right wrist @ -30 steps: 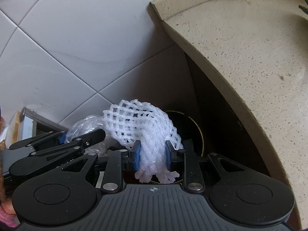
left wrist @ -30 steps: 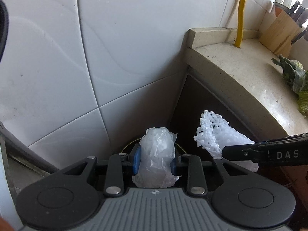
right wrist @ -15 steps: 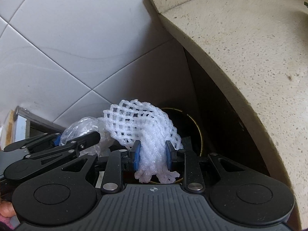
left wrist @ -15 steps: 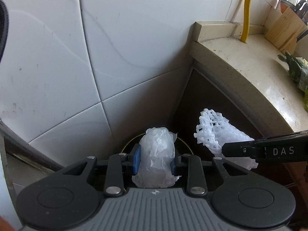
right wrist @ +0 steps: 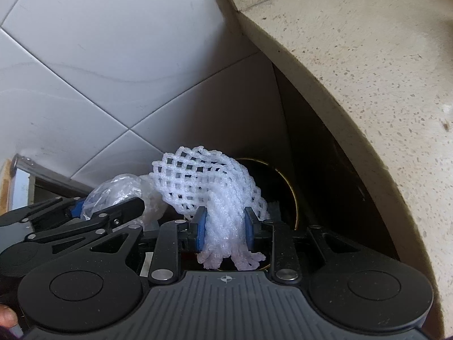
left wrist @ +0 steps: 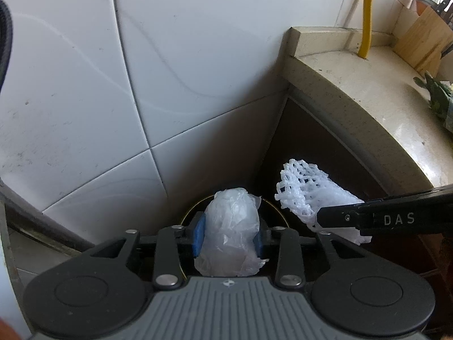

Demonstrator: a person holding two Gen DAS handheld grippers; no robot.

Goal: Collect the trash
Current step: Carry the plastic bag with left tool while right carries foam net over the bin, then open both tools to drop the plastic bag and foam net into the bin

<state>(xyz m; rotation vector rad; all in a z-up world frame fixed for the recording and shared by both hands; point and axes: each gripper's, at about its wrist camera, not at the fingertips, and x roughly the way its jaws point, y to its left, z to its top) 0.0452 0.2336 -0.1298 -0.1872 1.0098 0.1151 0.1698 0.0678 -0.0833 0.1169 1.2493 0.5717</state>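
Observation:
My left gripper (left wrist: 230, 236) is shut on a crumpled clear plastic bag (left wrist: 230, 226). Its blue pads press both sides of the wad. My right gripper (right wrist: 223, 231) is shut on a white foam fruit net (right wrist: 209, 187), whose mesh fans out above the pads. Both grippers hang side by side over a dark round bin with a gold rim (right wrist: 293, 198), in the corner below the counter. In the left wrist view the net (left wrist: 305, 195) shows at the right, held by the right gripper (left wrist: 320, 219). The right wrist view shows the bag (right wrist: 110, 194) and left gripper (right wrist: 85, 212) at the left.
A white tiled wall (left wrist: 141, 70) rises behind the bin. A speckled stone counter (right wrist: 382, 70) curves along the right, with a dark cabinet side (left wrist: 311, 141) under it. On the counter stand a yellow pipe (left wrist: 368, 14), a wooden knife block (left wrist: 424, 42) and leafy greens (left wrist: 437, 96).
Both grippers have sunk lower and closer to the bin in the corner; the counter edge sits higher in the views. Both grips are unchanged.

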